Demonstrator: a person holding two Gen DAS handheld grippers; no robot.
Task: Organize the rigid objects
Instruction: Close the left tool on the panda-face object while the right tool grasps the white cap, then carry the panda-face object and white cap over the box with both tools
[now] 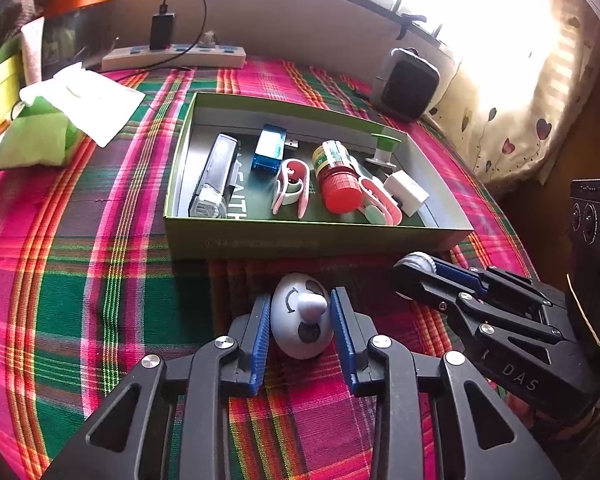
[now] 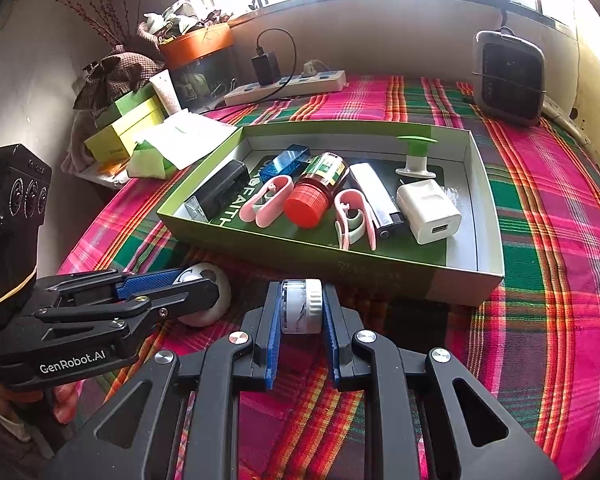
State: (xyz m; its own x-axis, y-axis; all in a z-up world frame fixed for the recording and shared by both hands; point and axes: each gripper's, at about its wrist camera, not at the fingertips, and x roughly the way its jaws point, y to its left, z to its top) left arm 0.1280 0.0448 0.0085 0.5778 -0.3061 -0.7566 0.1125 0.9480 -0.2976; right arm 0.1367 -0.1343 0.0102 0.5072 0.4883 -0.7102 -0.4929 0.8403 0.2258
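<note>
On the plaid cloth, just in front of the green box: a white egg-shaped piece with a knob on top, long axis running from the camera toward the box, narrow end nearer the box. Clasped on both flanks by the left gripper, its blue pads pressed against the sides. To the right, beside it: a small white round jar lying on its side, axis crosswise, ribbed cap to the right. Pinched end to end in the fully closed right gripper. Inside the box, left to right: black stapler, blue USB stick, pink clip, red-capped bottle lying with its cap toward the camera, second pink clip, white charger.
</note>
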